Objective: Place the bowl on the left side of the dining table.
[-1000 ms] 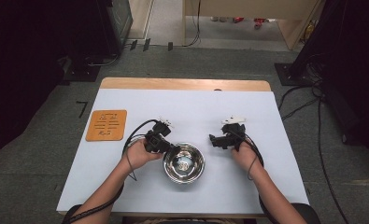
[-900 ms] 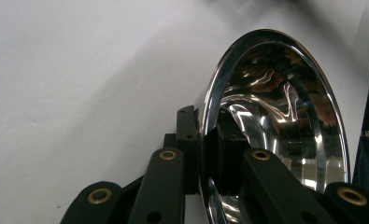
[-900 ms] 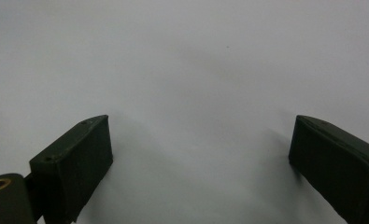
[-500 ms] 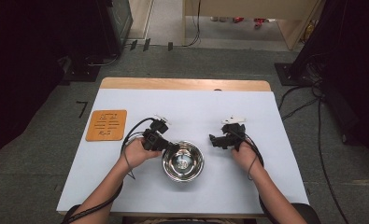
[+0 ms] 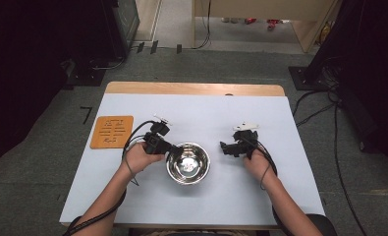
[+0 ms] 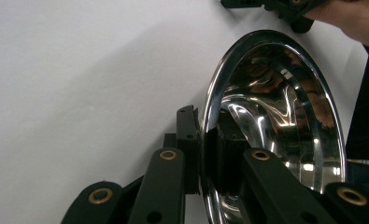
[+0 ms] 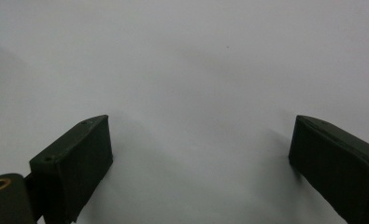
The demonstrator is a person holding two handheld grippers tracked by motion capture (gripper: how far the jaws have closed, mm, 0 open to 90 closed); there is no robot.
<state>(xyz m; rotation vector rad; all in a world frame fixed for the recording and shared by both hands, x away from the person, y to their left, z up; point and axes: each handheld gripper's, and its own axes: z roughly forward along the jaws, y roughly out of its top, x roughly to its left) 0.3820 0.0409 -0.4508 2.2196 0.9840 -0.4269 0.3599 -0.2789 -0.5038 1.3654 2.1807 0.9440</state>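
A polished steel bowl [image 5: 188, 162] sits upright on the white table [image 5: 201, 113], a little toward the person's side of centre, its round mirror-bright inside throwing back dark and pale streaks. The left gripper [image 5: 174, 149] meets the bowl at its 9 o'clock rim, and in the left gripper view the jaws are pinched on that rim [image 6: 210, 116], one outside the wall and one inside it. That view cuts the bowl off at the bottom edge, and the inner jaw is partly lost among the reflections, so its pad is hard to make out. The right gripper [image 5: 224, 147] rests off the bowl's 3 o'clock side, near it but apart; the right gripper view shows its two jaws spread wide over bare tabletop with nothing between them. From above, the right gripper's jaw tips are too small and dark to read clearly. An orange-brown mat [image 5: 112, 131] with a faint pattern lies flat at about 10 o'clock from the bowl, well apart from it, near the table's left edge. Cables [image 5: 132, 140] loop from the left gripper over the tabletop beside the left hand [image 5: 141, 157].
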